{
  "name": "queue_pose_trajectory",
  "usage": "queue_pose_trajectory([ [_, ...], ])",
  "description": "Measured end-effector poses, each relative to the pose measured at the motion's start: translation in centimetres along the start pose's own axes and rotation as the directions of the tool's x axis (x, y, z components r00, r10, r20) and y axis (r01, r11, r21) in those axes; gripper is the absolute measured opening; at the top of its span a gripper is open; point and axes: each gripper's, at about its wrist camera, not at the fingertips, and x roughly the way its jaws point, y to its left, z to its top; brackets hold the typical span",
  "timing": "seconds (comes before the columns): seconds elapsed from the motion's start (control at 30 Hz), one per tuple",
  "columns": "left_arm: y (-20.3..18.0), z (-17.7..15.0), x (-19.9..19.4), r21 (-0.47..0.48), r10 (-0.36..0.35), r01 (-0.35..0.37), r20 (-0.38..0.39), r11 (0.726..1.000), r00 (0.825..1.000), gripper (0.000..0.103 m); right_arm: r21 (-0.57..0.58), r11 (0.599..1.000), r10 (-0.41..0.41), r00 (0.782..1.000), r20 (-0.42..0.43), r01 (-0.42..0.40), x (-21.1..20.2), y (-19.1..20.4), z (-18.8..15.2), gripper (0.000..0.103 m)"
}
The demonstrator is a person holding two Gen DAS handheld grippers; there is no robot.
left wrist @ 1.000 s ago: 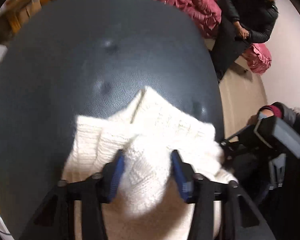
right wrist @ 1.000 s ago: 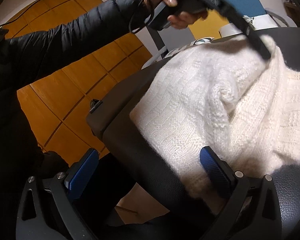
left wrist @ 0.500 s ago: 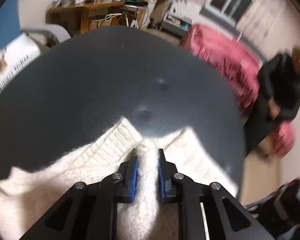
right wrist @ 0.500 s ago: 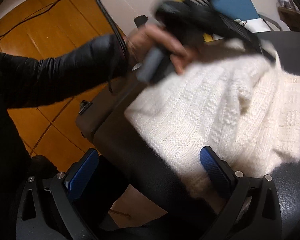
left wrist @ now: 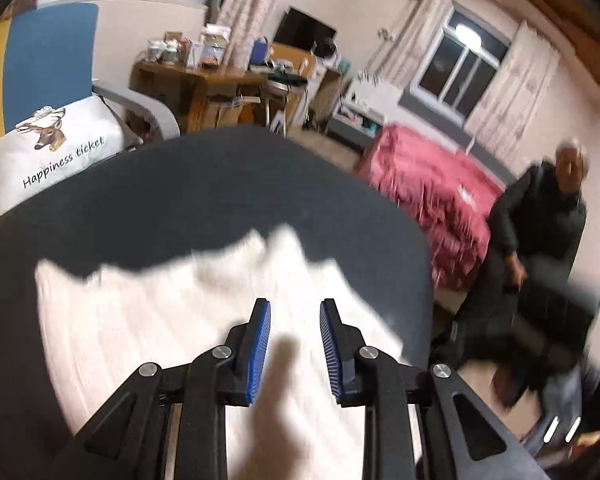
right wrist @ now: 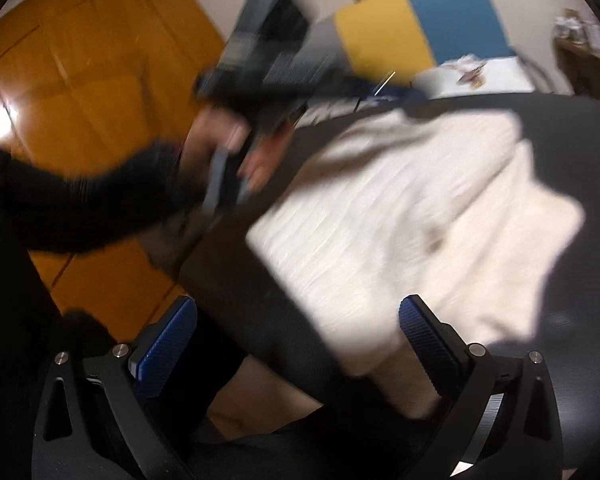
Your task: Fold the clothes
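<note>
Now the left tongs [left wrist: 292, 344] stand parted with nothing between the blue pads; half a second ago they were pinched shut on a ridge of the white knit sweater [left wrist: 172, 300], so the cloth has just been let go. They have also lifted and tipped back, for the left wrist view now takes in much more of the room beyond the dark worktop [left wrist: 220, 184]. The right tongs [right wrist: 296, 336] are spread wide and hold nothing, poised at the near edge of the worktop as they were a second ago, with one pad above the sweater's near corner and the other off the edge.

The sweater lies on the worktop in a compact, roughly oblong bundle, one layer lying over another, with its far edge uneven. Both views are smeared by motion, so the finer lie of the layers cannot be told. In the right wrist view the person's hand [right wrist: 220, 152] and dark sleeve [right wrist: 100, 200] carry the left tool up and away from the cloth.

As I judge it, the release ends one fold: the gathered part has been laid down and left to rest. Whether the bundle is finished or wants another turn, the blur does not settle.

Beyond the worktop stand a cushion [left wrist: 56, 152] on a chair, a pink bedspread [left wrist: 428, 192] and a seated person [left wrist: 540, 216].
</note>
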Motion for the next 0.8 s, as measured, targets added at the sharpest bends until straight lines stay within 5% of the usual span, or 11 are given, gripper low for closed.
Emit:
queue_pose_trajectory([
  [0.13,-1.4,-2.2,0.0,0.044,0.013,-0.012,-0.022,0.999,1.000,0.025,0.018,1.000,0.019,1.000,0.018,-0.019,-0.5,-1.4,0.8,0.103],
  [0.3,-3.1,-4.9,-0.1,0.099,0.032,-0.027,-0.049,0.995,0.998,0.025,0.035,0.990,0.138,0.990,-0.033,-0.137,1.9,-2.3,2.2,0.103],
  [0.43,-3.8,-5.5,1.0,0.109,0.066,-0.061,-0.043,0.992,0.997,0.025,0.043,0.948,0.316,0.949,0.024,-0.316,2.1,-1.2,2.7,0.103],
  [0.53,-4.6,-5.2,0.5,0.101,0.080,-0.079,-0.001,0.992,0.997,0.025,0.105,0.980,0.178,0.981,-0.073,-0.170,3.3,-2.4,0.8,0.101],
  [0.6,-5.1,-5.0,0.1,0.095,0.089,-0.091,0.027,0.991,0.996,0.025,0.096,0.987,0.137,0.988,-0.074,-0.130,2.6,-2.1,0.3,0.101],
  [0.67,-5.5,-5.4,-1.3,0.065,0.023,-0.027,0.068,0.998,0.997,0.025,0.088,0.993,0.085,0.992,-0.097,-0.076,1.7,-1.5,0.2,0.101],
  [0.8,-7.7,-7.2,-1.1,0.125,0.003,-0.005,0.022,0.992,1.000,0.025,0.011,1.000,0.004,0.994,-0.106,-0.002,-0.9,0.4,0.9,0.101],
])
